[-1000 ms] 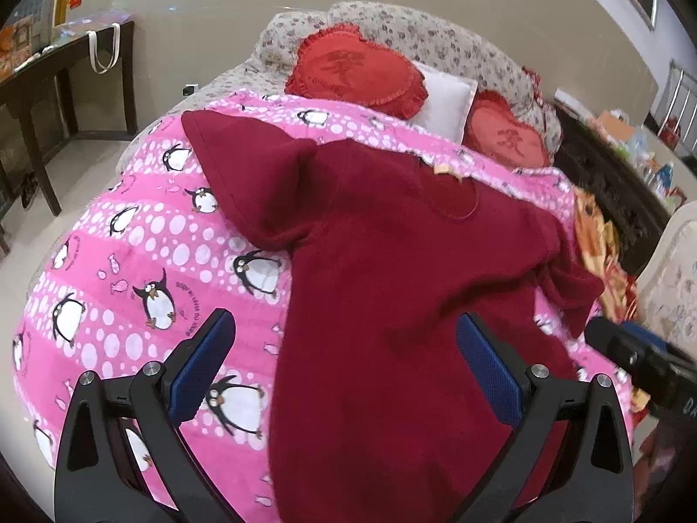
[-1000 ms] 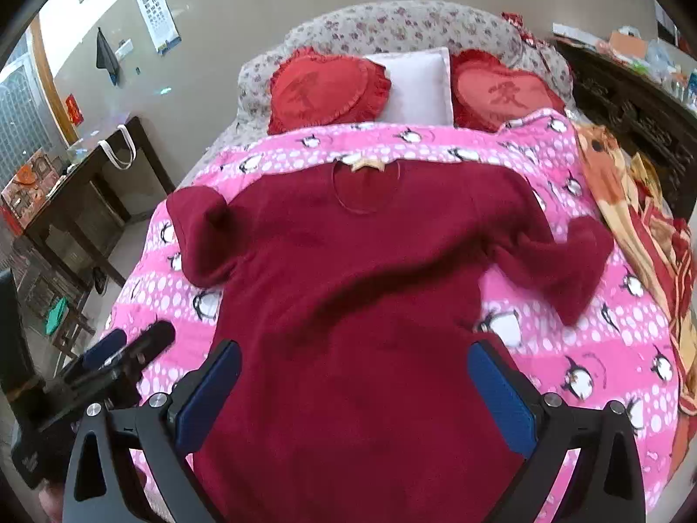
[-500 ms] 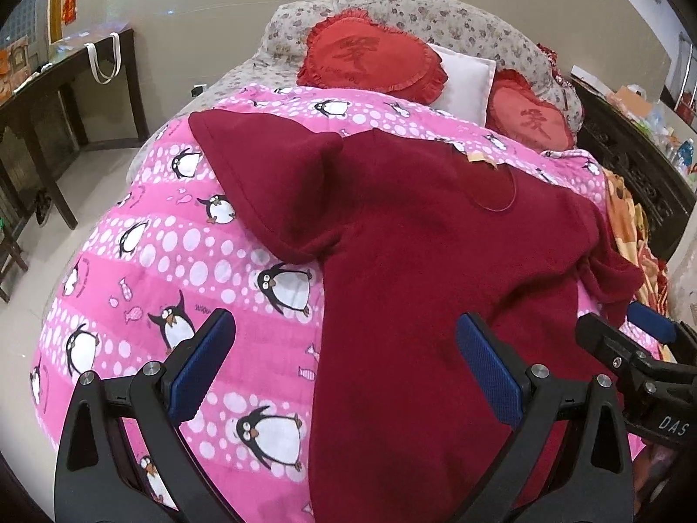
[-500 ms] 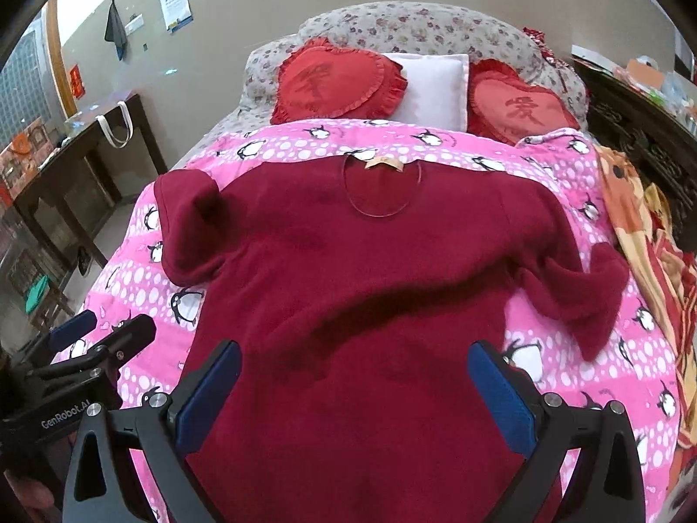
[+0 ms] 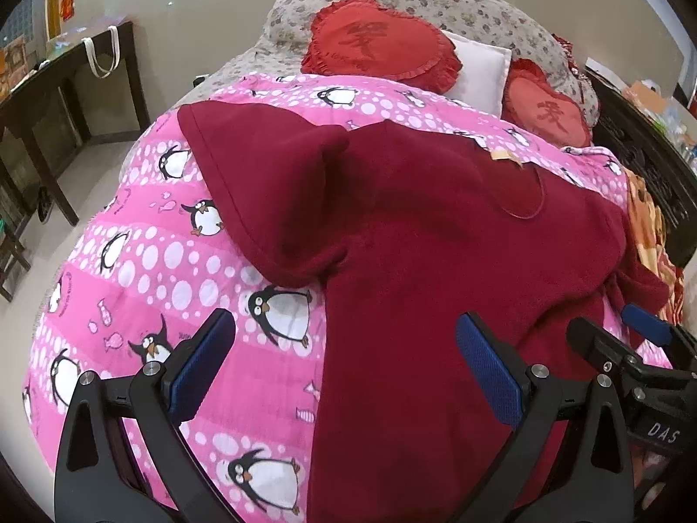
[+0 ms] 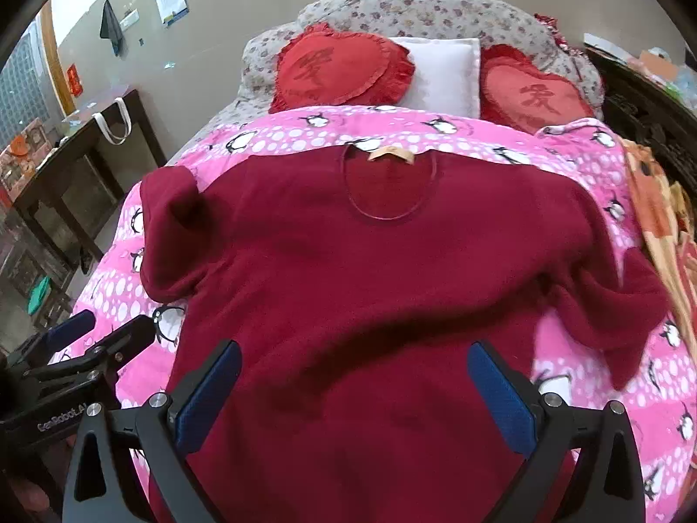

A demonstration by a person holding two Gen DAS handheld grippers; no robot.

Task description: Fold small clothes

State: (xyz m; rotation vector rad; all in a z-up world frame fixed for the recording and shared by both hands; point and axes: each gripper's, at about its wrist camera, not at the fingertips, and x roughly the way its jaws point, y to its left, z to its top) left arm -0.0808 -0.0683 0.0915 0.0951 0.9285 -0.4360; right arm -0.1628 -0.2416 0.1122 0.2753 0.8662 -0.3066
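Observation:
A dark red long-sleeved sweater [image 6: 370,279] lies face up on the pink penguin quilt [image 6: 479,139], collar far from me. It also shows in the left wrist view [image 5: 435,261]. Its left sleeve [image 5: 261,183] is folded back on itself; its right sleeve [image 6: 618,305] lies bunched at the right. My left gripper [image 5: 346,366] is open and empty above the sweater's left edge near the hem. My right gripper [image 6: 355,392] is open and empty above the lower body of the sweater.
Two red heart cushions [image 6: 340,69] and a white pillow [image 6: 444,69] lie at the bed's head. A dark wooden table [image 6: 78,165] stands left of the bed. A dark cabinet [image 6: 653,113] and an orange blanket [image 6: 662,218] are at the right.
Both grippers have moved forward and lower toward the sweater, which now looms larger. Both stay open. The sweater has not moved.

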